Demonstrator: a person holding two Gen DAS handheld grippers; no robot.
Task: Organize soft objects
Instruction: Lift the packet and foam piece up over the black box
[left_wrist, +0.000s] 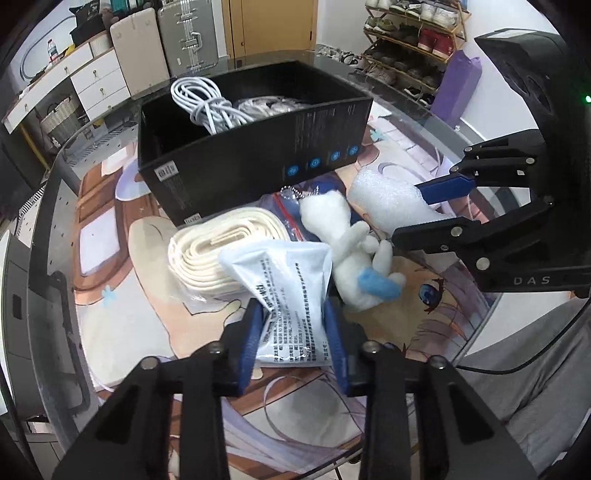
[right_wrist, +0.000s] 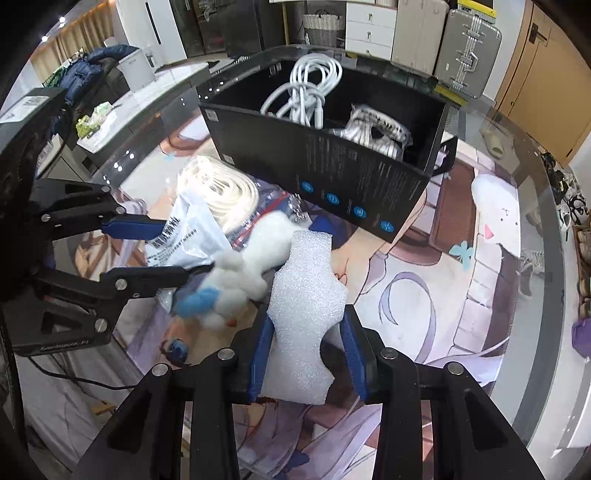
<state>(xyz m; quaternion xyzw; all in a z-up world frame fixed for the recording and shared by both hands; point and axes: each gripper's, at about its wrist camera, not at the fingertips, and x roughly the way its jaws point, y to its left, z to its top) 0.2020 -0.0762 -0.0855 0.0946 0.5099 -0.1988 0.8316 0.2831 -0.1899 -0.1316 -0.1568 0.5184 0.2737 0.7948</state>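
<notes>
My left gripper (left_wrist: 293, 321) is shut on a white printed packet (left_wrist: 291, 295), seen also in the right wrist view (right_wrist: 184, 236). My right gripper (right_wrist: 306, 343) is shut on a white foam piece (right_wrist: 306, 306), which shows in the left wrist view (left_wrist: 388, 199) too. Between them a white plush toy with a blue patch (left_wrist: 354, 254) lies on the mat. A coiled cream strap in a clear bag (left_wrist: 218, 247) lies left of it. A black open box (left_wrist: 255, 147) behind holds white cables (left_wrist: 207, 103) and a bagged item (right_wrist: 373, 129).
The round glass table (right_wrist: 535, 221) carries a printed anime mat (left_wrist: 424, 295). Suitcases (left_wrist: 184, 40), white drawers and a shoe rack (left_wrist: 410, 40) stand beyond the table. The table edge curves close on the left in the left wrist view.
</notes>
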